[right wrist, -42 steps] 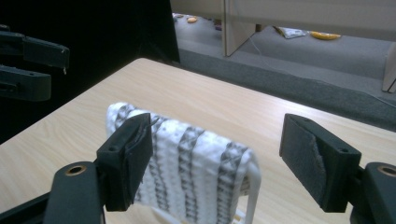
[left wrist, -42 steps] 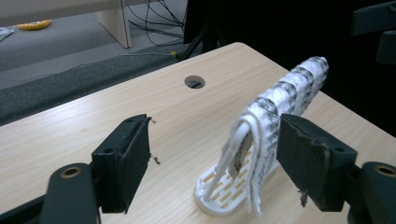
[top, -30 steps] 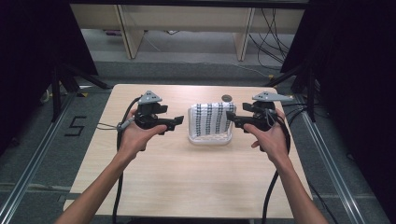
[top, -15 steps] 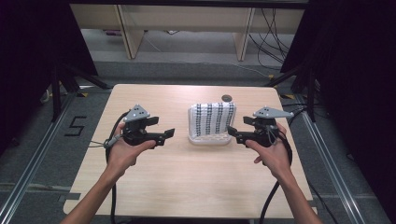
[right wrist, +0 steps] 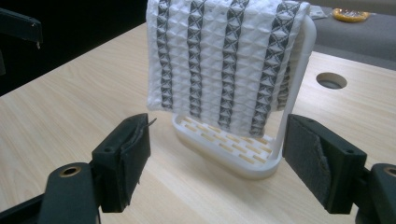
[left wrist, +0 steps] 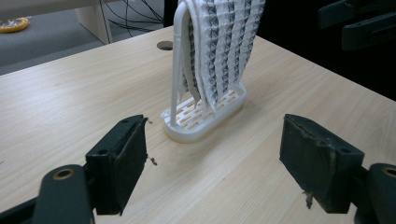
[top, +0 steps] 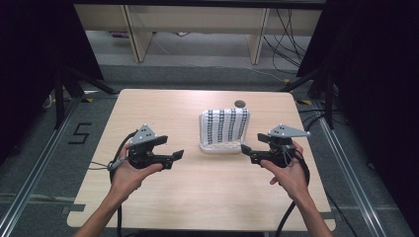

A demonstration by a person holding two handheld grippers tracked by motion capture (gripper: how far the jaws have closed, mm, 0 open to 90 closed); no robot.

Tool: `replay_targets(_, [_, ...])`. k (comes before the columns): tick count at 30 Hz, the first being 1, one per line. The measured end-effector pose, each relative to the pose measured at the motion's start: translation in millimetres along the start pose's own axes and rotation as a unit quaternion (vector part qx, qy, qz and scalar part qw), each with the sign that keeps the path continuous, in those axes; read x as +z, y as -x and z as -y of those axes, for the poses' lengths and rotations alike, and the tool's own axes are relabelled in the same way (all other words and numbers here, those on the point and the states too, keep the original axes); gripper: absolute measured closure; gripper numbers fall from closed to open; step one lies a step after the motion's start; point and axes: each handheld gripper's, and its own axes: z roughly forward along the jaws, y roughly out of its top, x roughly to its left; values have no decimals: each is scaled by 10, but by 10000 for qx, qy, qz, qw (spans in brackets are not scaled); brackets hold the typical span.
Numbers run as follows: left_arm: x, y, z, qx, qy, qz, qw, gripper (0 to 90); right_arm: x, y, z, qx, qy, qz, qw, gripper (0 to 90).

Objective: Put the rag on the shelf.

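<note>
We see the cloth [top: 225, 126] draped over a white rack [top: 217, 147] at 12 o'clock on the table [top: 163, 106], just before a round hole [top: 240, 103]. Our left gripper [top: 179, 155] sits at 8 o'clock of the rack, our right gripper [top: 245, 151] at 4 o'clock; both have jaws apart, holding nothing, clear of the rack.

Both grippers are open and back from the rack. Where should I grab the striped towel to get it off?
Pinch the towel at its hanging lower edge, coming from the right gripper side. It drapes over the top bar of the white rack, and that face hangs free above the base.
</note>
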Motion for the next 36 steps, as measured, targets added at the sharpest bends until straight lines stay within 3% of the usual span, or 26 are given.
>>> replay_targets(1, [-4, 3, 15, 30, -22, -14, 10000, 224, 14, 16, 11, -171, 93, -50, 9998, 245])
replay_targets(2, [-2, 1, 32, 50, -18, 21, 10000, 224, -2, -11, 28, -64, 18, -5, 10000, 245])
replay_targets(4, [-7, 9, 61, 32, -50, 7, 10000, 224, 6, -38, 70, -44, -8, -143, 9999, 245])
replay_targets(8, [-24, 18, 132, 20, -52, 15, 10000, 223, 8, -56, 149, -164, 4, -153, 9997, 244])
replay_targets(9, [-23, 21, 158, 30, -47, 30, 10000, 223, 6, -86, 170, -37, -49, -171, 9998, 244])
replay_targets(11, [-25, 31, 211, 68, -104, 39, 9999, 224, -1, -70, 200, -225, -1, -159, 9996, 244])
replay_targets(16, [-31, 37, 359, 142, -272, 48, 9995, 218, -25, -126, 312, -69, -92, -176, 9998, 244])
replay_targets(17, [-29, 36, 391, 128, -286, 88, 9995, 218, -5, -129, 344, -133, -7, -169, 9998, 244])
replay_targets(19, [-37, 43, 443, 134, -350, 80, 9993, 218, -3, -142, 396, -153, -153, -166, 9996, 244])
replay_targets(28, [-89, 80, 627, 208, -401, 9, 9990, 218, 34, -194, 590, -199, -276, -222, 9992, 242])
replay_targets(29, [-91, 86, 653, 200, -399, 43, 9990, 218, 39, -208, 614, -89, -307, -318, 9990, 240])
replay_targets(31, [-92, 102, 710, 204, -390, 62, 9990, 218, 37, -209, 637, -110, -285, -303, 9991, 240])
replay_targets(33, [-106, 116, 755, 255, -454, 30, 9986, 218, 22, -239, 687, 79, -377, -324, 9987, 239])
replay_targets(36, [-122, 136, 828, 319, -526, -1, 9981, 218, 18, -208, 757, -37, -332, -307, 9990, 238])
